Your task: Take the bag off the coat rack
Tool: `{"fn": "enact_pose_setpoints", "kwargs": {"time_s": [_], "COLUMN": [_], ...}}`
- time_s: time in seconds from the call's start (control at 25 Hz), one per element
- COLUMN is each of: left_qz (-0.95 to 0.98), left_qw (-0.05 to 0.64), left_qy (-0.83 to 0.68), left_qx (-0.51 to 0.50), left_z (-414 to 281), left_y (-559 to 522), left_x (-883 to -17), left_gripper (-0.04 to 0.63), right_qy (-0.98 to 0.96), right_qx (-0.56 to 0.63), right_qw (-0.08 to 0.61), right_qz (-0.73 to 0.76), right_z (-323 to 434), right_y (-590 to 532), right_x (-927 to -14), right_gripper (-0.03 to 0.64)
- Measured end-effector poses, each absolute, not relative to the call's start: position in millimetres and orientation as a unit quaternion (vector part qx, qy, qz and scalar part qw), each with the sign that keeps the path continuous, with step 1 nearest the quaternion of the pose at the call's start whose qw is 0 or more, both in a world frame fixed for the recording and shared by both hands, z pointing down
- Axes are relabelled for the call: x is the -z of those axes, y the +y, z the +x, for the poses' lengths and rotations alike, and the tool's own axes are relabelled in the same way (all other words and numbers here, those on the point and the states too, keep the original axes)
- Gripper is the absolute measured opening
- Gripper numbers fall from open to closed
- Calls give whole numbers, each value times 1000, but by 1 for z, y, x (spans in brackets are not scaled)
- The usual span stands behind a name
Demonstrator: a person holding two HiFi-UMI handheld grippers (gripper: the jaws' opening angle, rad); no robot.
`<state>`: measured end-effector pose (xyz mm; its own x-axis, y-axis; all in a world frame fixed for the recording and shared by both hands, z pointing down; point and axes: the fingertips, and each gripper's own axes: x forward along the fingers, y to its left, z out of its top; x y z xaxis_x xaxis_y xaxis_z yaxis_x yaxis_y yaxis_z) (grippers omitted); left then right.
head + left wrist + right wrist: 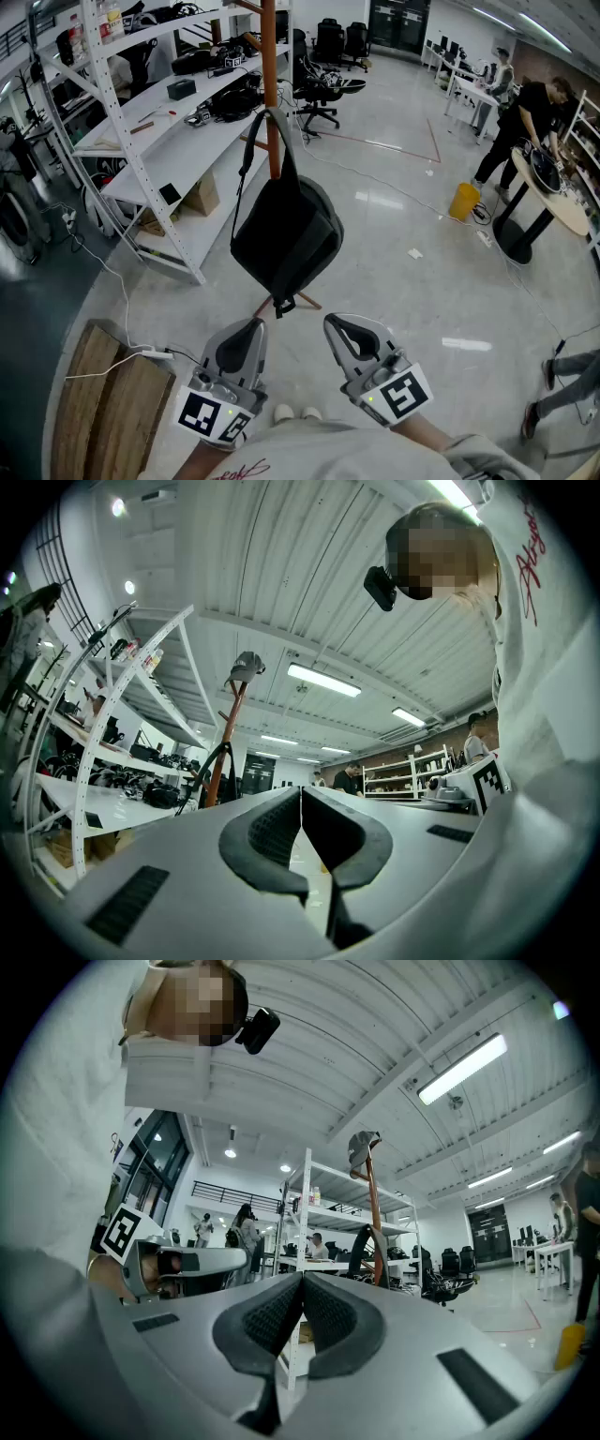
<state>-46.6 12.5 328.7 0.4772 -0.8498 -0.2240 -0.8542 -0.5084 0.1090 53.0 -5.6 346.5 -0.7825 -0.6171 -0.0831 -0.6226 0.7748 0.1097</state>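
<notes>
A black bag (286, 234) hangs by its strap from a brown wooden coat rack pole (270, 84), straight ahead of me. My left gripper (255, 324) and right gripper (332, 325) are held side by side below and in front of the bag, apart from it. Both are shut with nothing between the pads. In the left gripper view the left gripper (300, 794) points up at the coat rack (228, 733), which has a cap (246, 666) on top. The right gripper (303, 1279) sees the same rack (373, 1208) and the bag's strap (361, 1251).
White shelving (159, 131) loaded with gear runs along the left. A wooden board (103, 403) lies on the floor at lower left. Office chairs (323, 89) stand behind the rack. A yellow bin (463, 201), a round table (553, 202) and a person (525, 122) are at right.
</notes>
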Motion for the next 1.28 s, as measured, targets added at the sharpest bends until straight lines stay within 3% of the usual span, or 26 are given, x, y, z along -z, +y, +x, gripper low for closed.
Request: {"fn": "enact_pose_setpoints", "kwargs": {"time_s": [0.76,0.92,1.28], "left_qz": [-854,-852,-840], "left_qw": [1,3,2], "left_qy": [504,507,527], "left_qx": [-129,-130,-131], "left_z": [-50,-47,-39], "left_y": [17,14,11], "left_x": [-332,-333,-335], "left_gripper": [20,20,20], "right_qy": [942,944,945], "right_qx": [-30,-61,-85], "right_qw": [13,36,20], "right_qz": [-333,-321,-315], "right_z": [51,52,63], "right_y": [-1,0,-11], "right_x": [-348,-346,-350], "right_gripper": [20,20,21]}}
